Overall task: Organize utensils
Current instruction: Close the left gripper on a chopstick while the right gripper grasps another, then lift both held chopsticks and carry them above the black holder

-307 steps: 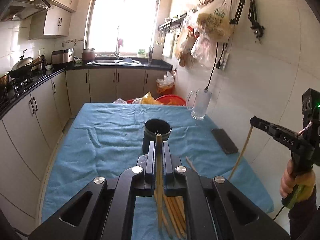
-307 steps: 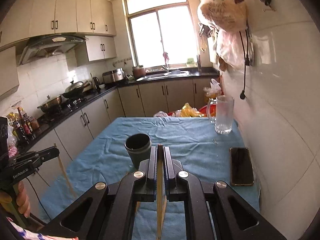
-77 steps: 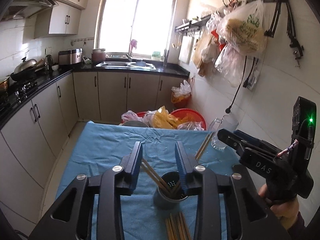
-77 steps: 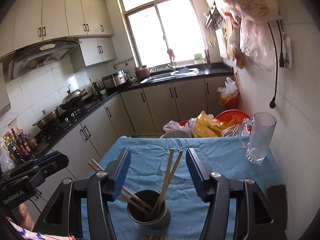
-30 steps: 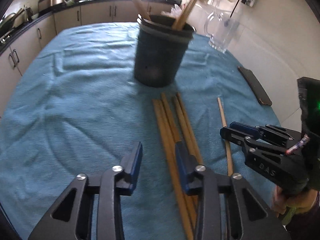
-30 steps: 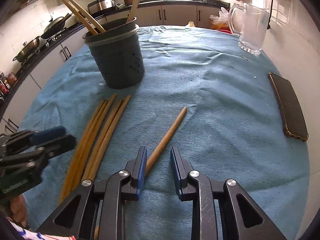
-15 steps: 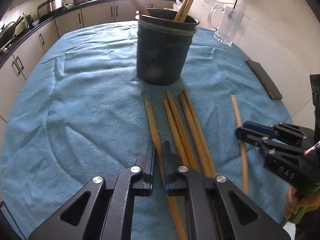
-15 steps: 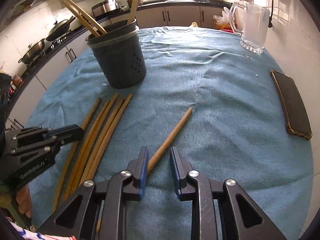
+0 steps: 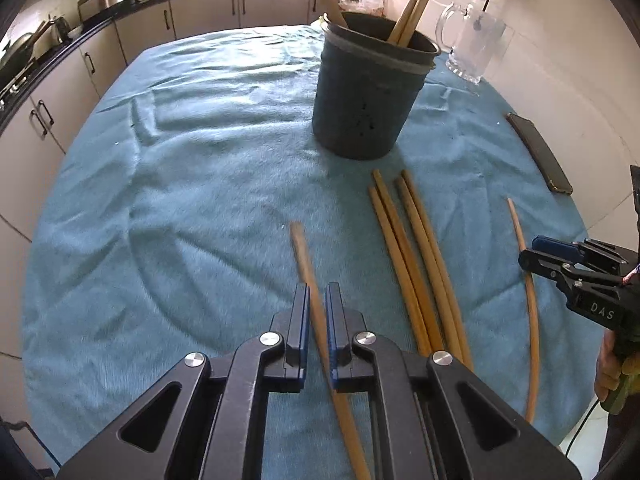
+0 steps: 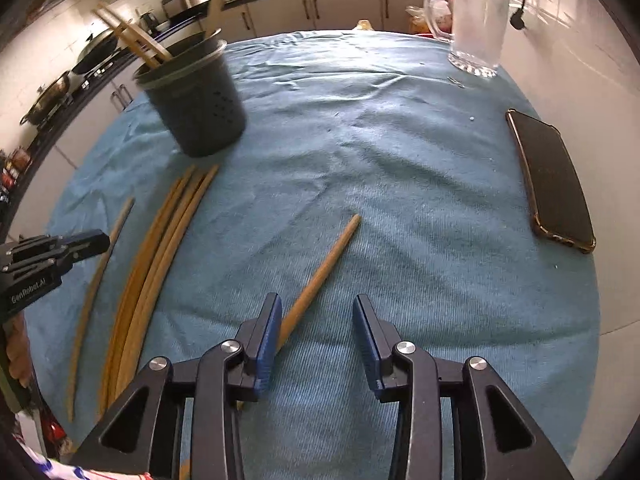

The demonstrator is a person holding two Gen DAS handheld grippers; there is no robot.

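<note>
A dark utensil holder [image 9: 370,100] with several chopsticks in it stands on the blue cloth [image 9: 208,168]; it also shows in the right wrist view [image 10: 196,104]. My left gripper [image 9: 317,296] is shut on a wooden chopstick [image 9: 306,264] just over the cloth. Several loose chopsticks [image 9: 412,256] lie to its right. My right gripper [image 10: 316,308] is open above the cloth, and a single chopstick [image 10: 324,268] lies by its left finger, not gripped. That chopstick shows in the left wrist view [image 9: 526,280].
A glass mug [image 10: 478,28] stands at the far right near the tiled wall. A black phone [image 10: 552,180] lies near the cloth's right edge. Kitchen cabinets [image 9: 60,96] run along the left.
My left gripper has drawn its chopstick away to the left of the bundle. My right gripper's fingers have opened wide, with the single chopstick lying at the left finger.
</note>
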